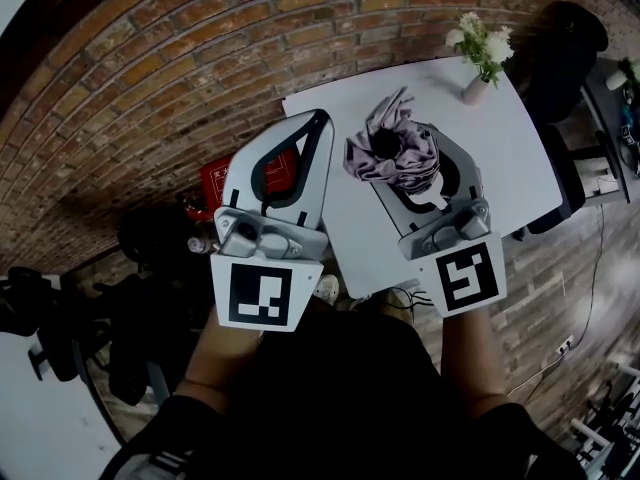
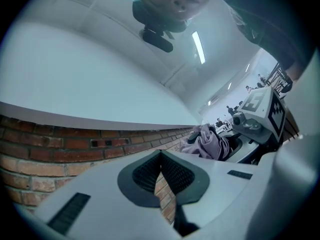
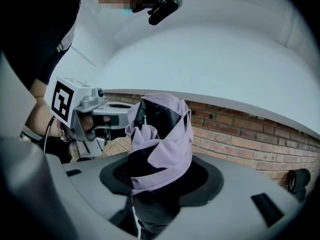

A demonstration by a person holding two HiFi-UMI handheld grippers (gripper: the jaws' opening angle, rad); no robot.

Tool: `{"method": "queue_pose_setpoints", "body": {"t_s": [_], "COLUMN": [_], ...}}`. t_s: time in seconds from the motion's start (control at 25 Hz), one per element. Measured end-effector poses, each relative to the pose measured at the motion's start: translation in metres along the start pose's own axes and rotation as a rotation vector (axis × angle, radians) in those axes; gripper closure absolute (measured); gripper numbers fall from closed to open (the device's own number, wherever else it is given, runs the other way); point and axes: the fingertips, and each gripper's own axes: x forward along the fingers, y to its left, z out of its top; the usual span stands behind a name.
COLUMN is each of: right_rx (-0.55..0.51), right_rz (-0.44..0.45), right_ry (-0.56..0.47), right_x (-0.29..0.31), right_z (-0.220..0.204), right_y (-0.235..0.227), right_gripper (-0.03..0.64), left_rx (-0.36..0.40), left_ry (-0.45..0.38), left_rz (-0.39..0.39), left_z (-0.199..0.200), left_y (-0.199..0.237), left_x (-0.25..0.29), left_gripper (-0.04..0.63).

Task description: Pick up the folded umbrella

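Observation:
The folded umbrella (image 1: pixel 392 154) is a lilac bundle with black inner folds. It is held up above the white table (image 1: pixel 505 153), and my right gripper (image 1: pixel 408 150) is shut on it. In the right gripper view the umbrella (image 3: pixel 162 144) stands upright between the dark pads (image 3: pixel 206 180), filling the gap of the right gripper (image 3: pixel 160 176). My left gripper (image 1: pixel 322 118) is raised beside it to the left, shut with nothing in it. The left gripper view shows its tips (image 2: pixel 161 155) meeting, with the umbrella (image 2: pixel 207 141) off to the right.
A vase of white flowers (image 1: pixel 480 56) stands at the table's far right corner. A brick wall (image 1: pixel 200 58) runs behind the table. A red box (image 1: pixel 214 182) sits low by the wall, left of the table. Dark chairs (image 1: pixel 565 43) stand to the right.

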Motion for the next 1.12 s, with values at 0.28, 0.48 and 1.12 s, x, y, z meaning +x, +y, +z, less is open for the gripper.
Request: {"method": "queue_pose_setpoints", "body": {"t_s": [0.28, 0.48, 1.12], "right_rx": [0.018, 0.026, 0.017], "right_rz": [-0.061, -0.074, -0.144], "right_ry": [-0.081, -0.122, -0.160], "right_x": [-0.026, -0.042, -0.053], "right_z": [0.023, 0.035, 0.036], "right_y": [-0.003, -0.003, -0.007], "right_gripper": [0.380, 0.380, 0.380], "left_rx": [-0.009, -0.012, -0.041], "left_ry": [-0.004, -0.005, -0.001], "left_rz": [-0.009, -0.019, -0.063], "left_z": [0.009, 0.013, 0.012], "left_y": [-0.013, -0.022, -0.037], "left_x": [-0.005, -0.008, -0.007], "left_gripper": [0.586, 0.586, 0.586]}}
